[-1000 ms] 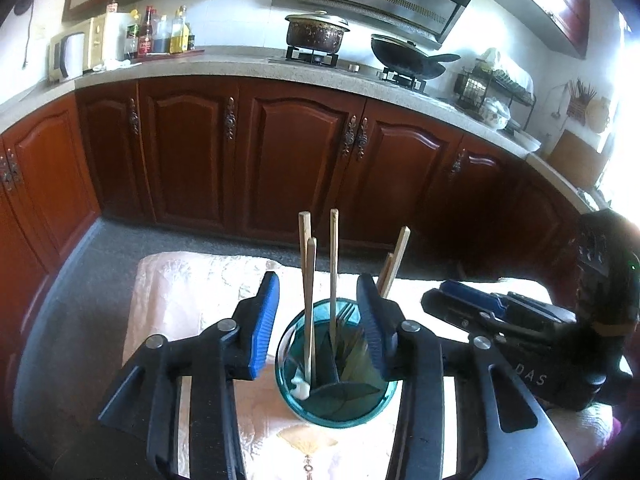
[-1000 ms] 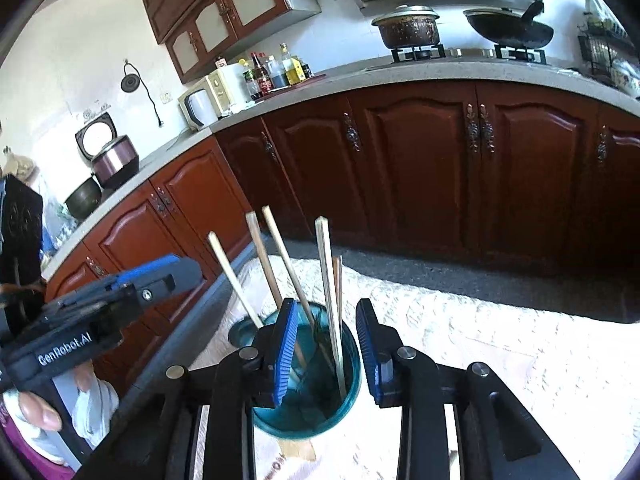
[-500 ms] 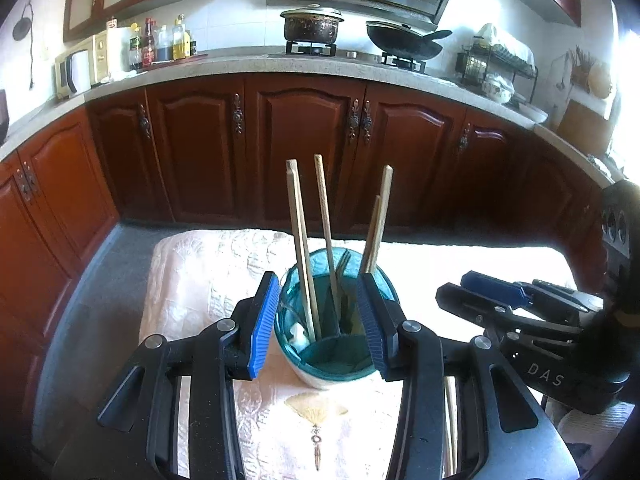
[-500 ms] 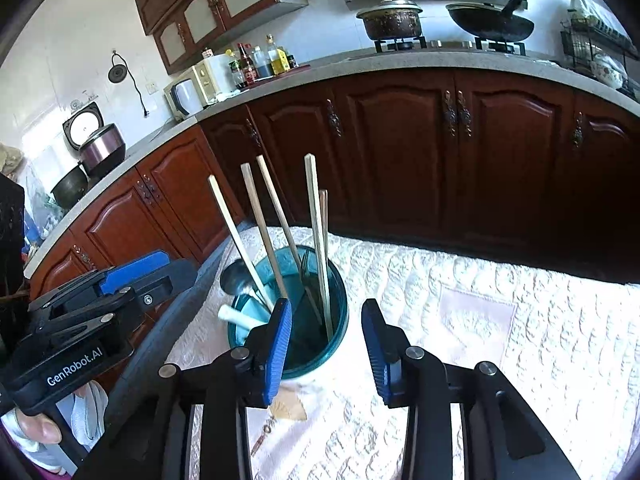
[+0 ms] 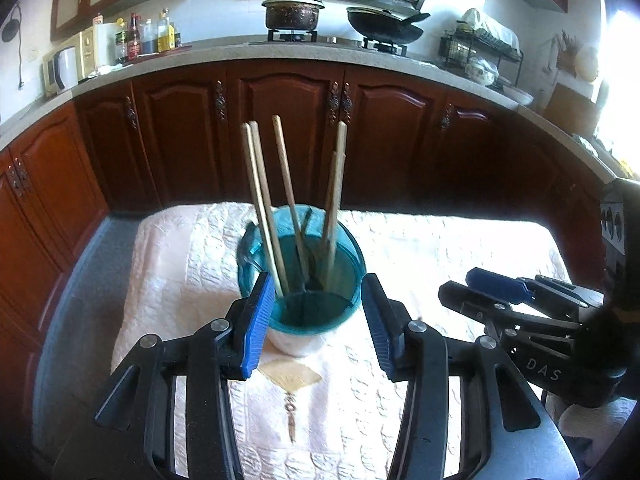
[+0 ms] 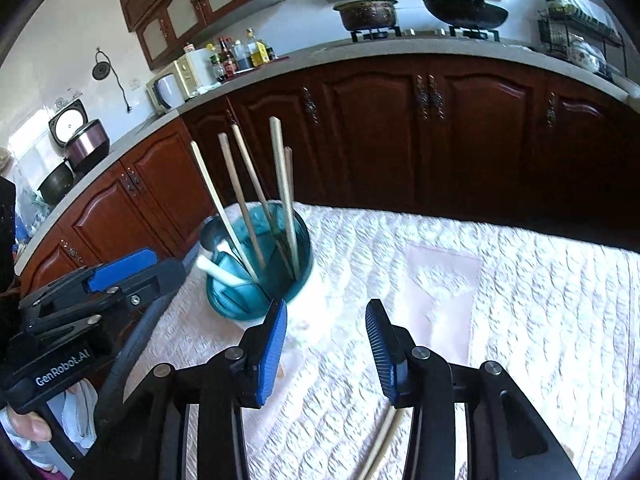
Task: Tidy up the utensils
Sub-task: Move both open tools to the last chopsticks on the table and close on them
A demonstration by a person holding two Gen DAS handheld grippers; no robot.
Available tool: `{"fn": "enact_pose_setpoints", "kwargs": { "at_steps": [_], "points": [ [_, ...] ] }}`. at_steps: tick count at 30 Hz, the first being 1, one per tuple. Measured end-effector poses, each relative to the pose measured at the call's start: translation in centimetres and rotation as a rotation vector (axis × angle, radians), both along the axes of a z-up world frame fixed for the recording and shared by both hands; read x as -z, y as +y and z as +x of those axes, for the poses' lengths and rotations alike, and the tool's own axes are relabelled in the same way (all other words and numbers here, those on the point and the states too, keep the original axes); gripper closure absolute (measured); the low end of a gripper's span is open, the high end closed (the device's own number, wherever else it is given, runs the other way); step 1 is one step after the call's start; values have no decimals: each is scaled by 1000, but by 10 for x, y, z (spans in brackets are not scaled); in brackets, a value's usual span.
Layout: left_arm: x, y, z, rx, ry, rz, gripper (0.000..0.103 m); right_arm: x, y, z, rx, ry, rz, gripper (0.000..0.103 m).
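- On the white quilted cloth (image 5: 420,248) stands the teal utensil holder (image 5: 304,312), chopsticks (image 5: 264,208) upright inside.
- Left gripper (image 5: 318,316): jaws spread, flanking the holder's near rim.
- Right gripper (image 6: 326,344): jaws apart, empty, holder just ahead-left.

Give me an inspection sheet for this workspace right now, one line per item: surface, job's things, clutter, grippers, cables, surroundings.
Surface: table under a white quilted cloth.
Job's things: teal holder stands upright with five chopsticks, a white spoon and a metal spoon; more chopsticks lie on the cloth.
Clutter: nothing seen.
Grippers: left gripper open, empty, near the holder; right gripper open, empty.
Cables: nothing seen on the table.
Surroundings: wooden cabinets, pot, wok, bottles.
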State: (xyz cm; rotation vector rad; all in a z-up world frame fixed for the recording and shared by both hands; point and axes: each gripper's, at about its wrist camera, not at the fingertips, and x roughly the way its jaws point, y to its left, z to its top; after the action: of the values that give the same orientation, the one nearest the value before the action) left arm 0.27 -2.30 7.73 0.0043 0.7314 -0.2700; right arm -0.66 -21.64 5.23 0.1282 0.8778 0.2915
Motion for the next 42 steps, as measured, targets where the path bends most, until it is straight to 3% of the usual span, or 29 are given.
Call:
{"fn": "enact_pose_setpoints", "kwargs": {
  "at_steps": [8,15,21,32,36,42],
  "points": [
    [10,-17,-19,49,22,0,58,31,-25,-19,34,78,-25,64],
    [29,-25,-31,78,69,-4,58,100,-48,-20,94,246,-56,64],
    [46,-28,-37,94,116,2,58,136,-54,-16,122,318,-63,64],
    [58,-32,-39,102,152,-6,58,140,-43,6,107,315,-82,66],
    [61,-35,-39,114,163,-4,58,139,-49,5,100,316,-129,82],
    [68,-37,-39,132,181,4,58,135,-85,-13,157,311,-220,83]
  ]
}}
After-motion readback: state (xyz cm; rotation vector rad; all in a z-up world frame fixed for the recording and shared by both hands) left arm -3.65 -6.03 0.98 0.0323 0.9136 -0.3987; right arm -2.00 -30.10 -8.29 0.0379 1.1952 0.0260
